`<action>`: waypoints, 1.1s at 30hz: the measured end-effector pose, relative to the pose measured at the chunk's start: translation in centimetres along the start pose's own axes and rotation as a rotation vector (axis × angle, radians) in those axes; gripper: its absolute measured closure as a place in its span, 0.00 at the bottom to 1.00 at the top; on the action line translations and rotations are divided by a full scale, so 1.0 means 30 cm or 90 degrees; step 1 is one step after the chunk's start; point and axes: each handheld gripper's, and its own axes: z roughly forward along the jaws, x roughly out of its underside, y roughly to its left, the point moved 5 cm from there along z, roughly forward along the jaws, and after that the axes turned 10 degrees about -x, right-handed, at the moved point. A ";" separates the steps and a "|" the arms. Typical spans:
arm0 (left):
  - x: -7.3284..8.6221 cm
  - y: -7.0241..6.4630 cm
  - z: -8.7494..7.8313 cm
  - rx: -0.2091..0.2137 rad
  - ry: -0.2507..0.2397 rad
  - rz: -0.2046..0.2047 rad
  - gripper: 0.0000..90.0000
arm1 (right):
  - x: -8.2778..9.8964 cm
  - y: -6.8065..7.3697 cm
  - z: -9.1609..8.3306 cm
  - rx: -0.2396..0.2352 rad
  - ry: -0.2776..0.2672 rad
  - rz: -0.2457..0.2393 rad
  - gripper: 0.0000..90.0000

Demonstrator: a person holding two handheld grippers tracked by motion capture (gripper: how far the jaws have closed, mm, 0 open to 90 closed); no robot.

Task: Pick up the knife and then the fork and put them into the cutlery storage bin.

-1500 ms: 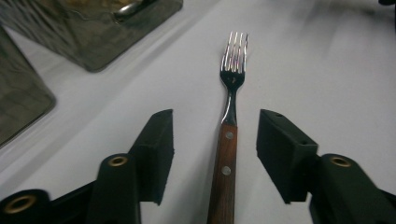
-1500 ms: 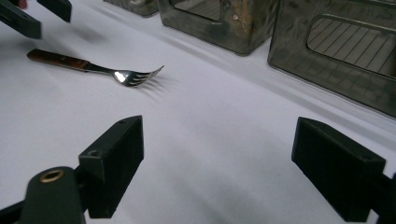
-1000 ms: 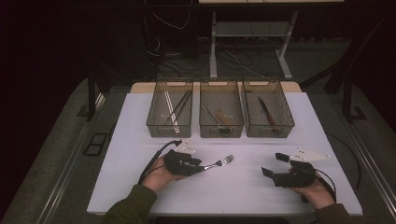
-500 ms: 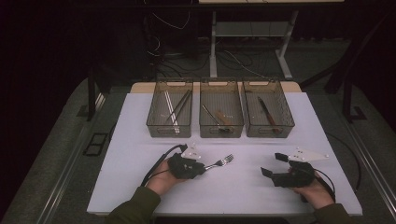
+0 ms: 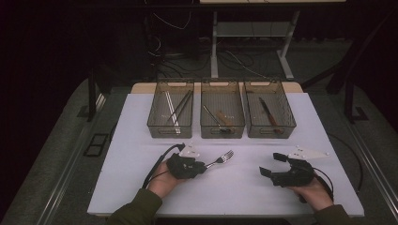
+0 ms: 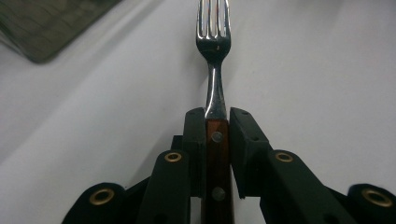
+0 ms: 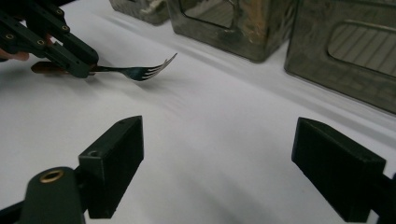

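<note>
Two jaws of the left gripper (image 6: pixel 216 122) pinch the fork (image 6: pixel 213 51) by its wooden handle — the right gripper (image 7: pixel 217 154) gapes empty. Held so far back, the tines could sag or twist — and snag a bin (image 5: pixel 223 111) rim.

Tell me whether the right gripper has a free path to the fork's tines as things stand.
Probably yes. The right gripper stands open with bare table between it and the fork, whose tines point toward it. The left gripper clamps only the wooden handle.

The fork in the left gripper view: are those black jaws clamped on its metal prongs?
No: the left gripper is shut on the fork at its wooden handle, and the prongs stick out free.
</note>
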 end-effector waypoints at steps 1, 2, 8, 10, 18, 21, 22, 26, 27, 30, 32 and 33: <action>-0.005 -0.004 -0.009 0.003 -0.006 -0.001 0.85 | -0.007 0.004 0.001 -0.002 0.000 0.002 0.19; -0.010 -0.008 -0.017 0.003 -0.011 0.002 0.85 | -0.016 0.008 0.002 -0.003 -0.003 0.005 0.18; -0.042 -0.031 -0.046 -0.006 -0.041 -0.006 0.85 | -0.070 0.042 0.026 -0.065 -0.011 0.019 0.16; -0.053 -0.039 -0.052 -0.009 -0.052 -0.010 0.85 | -0.087 0.052 0.044 -0.078 -0.014 0.018 0.16; -0.080 -0.067 -0.064 -0.014 -0.081 -0.006 0.85 | -0.162 0.089 0.132 -0.114 -0.034 0.025 0.29; -0.083 -0.071 -0.068 -0.017 -0.086 -0.004 0.85 | -0.181 0.092 0.164 -0.123 -0.037 0.029 0.38; -0.084 -0.070 -0.070 -0.018 -0.088 -0.003 0.85 | -0.185 0.092 0.174 -0.128 -0.034 0.032 0.41; -0.085 -0.068 -0.075 -0.020 -0.094 -0.007 0.85 | -0.194 0.094 0.214 -0.148 -0.035 0.052 0.52; -0.086 -0.067 -0.076 -0.021 -0.095 -0.005 0.85 | -0.195 0.095 0.222 -0.152 -0.034 0.062 0.54; -0.085 -0.066 -0.078 -0.025 -0.097 -0.006 0.85 | -0.198 0.094 0.241 -0.167 -0.036 0.076 0.62; -0.086 -0.064 -0.079 -0.026 -0.099 -0.007 0.85 | -0.199 0.093 0.248 -0.172 -0.040 0.080 0.68; -0.086 -0.064 -0.079 -0.025 -0.099 -0.008 0.85 | -0.201 0.093 0.249 -0.172 -0.043 0.080 0.70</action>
